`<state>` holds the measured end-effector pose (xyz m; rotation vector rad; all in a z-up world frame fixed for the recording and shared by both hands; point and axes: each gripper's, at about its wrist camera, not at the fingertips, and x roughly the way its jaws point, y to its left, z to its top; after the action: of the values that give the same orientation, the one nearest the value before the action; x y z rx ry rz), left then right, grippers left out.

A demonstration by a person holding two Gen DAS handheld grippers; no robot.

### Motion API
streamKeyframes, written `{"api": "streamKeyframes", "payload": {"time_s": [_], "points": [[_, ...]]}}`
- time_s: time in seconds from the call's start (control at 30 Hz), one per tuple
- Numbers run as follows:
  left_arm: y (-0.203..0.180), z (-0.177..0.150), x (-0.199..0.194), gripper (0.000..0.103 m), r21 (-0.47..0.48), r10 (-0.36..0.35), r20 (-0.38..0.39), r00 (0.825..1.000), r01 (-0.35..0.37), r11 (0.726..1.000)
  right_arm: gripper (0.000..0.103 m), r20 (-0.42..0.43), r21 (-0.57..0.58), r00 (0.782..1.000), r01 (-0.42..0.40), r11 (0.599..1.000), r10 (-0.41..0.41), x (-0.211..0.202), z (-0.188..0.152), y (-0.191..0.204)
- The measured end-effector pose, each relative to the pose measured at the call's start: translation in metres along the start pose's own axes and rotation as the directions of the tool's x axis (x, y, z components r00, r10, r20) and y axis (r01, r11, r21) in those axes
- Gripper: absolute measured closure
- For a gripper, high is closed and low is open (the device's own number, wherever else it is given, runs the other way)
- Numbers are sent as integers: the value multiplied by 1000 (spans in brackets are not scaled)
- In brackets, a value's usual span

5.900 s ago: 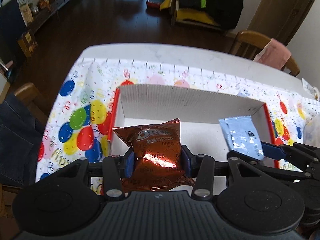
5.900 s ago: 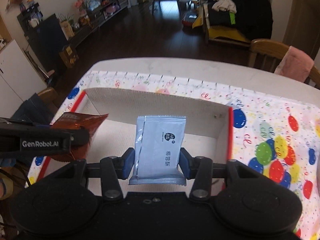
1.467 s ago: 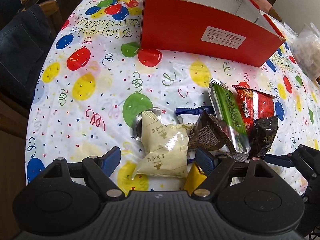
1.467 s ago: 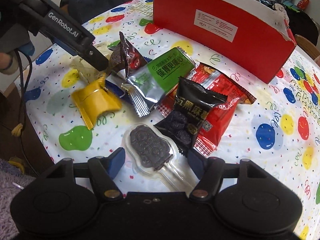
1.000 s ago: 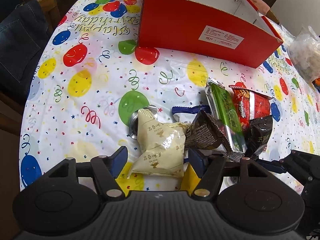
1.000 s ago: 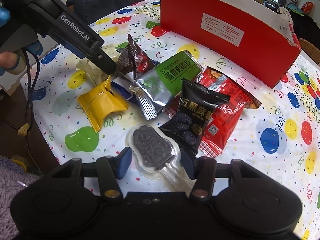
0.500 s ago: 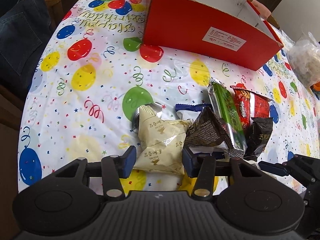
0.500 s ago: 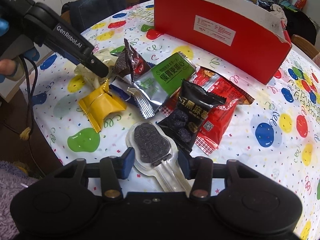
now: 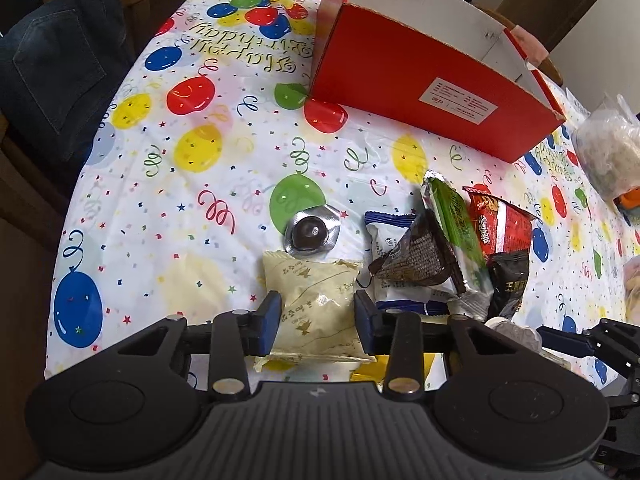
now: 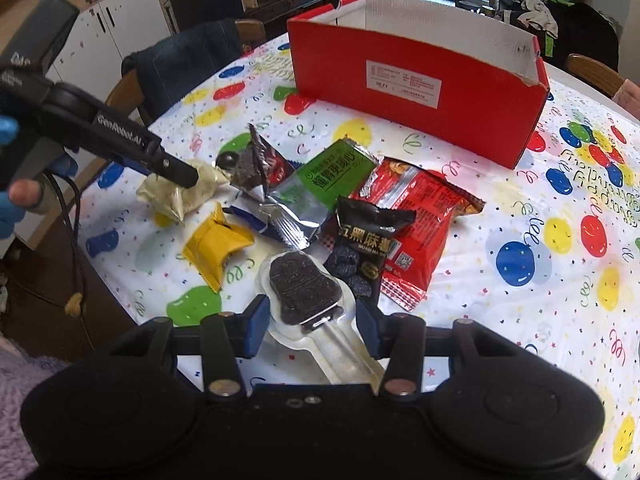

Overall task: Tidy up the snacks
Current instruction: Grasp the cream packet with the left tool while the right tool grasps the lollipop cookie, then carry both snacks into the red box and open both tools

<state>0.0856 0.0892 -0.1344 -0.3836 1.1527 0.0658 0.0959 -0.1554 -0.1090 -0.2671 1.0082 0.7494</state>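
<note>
Left gripper (image 9: 316, 318) clamped on one cream packet (image 9: 314, 304), blue pads pressed against both of its sides; packet apparently lifted off the tablecloth (image 9: 160, 184) in the right wrist view, though hard to be sure. Right gripper (image 10: 308, 326) closed on one clear-wrapped dark lolly (image 10: 304, 290), pads touching the wrapper's edges, stick end running back toward the camera.

Nearest on the cloth: one yellow packet (image 10: 218, 246), left of the lolly and apart from it. Just beyond the lolly, one black packet (image 10: 366, 244), lying partly on one red bag (image 10: 416, 204). One green-and-silver packet (image 10: 320, 188) beside the red bag, overlapping one blue-and-white packet (image 9: 386, 236). One dark brown packet (image 9: 416, 258) propped tilted on top of those two. One round foil-backed chocolate (image 9: 312, 232) just beyond the cream packet, resting at the edge of a green balloon print.

Nine loose snacks in all: two gripped, seven on the cloth, every one outside the box.

Farther back, one red box (image 9: 420, 88), open-topped with white inside walls and one white label on its near face, well apart from the pile. Contents hidden from both views.

At the left table edge, one chair draped with denim (image 9: 60, 56). At the far right, one clear plastic bag (image 9: 612, 156).
</note>
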Motion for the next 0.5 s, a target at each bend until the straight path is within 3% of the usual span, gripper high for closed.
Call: {"api": "streamKeyframes", "payload": {"time_s": [0.5], "points": [[-1, 1, -32, 66, -36, -28, 62, 998, 30, 999, 57, 91, 100, 996, -22, 995, 13, -28, 19, -15]]}}
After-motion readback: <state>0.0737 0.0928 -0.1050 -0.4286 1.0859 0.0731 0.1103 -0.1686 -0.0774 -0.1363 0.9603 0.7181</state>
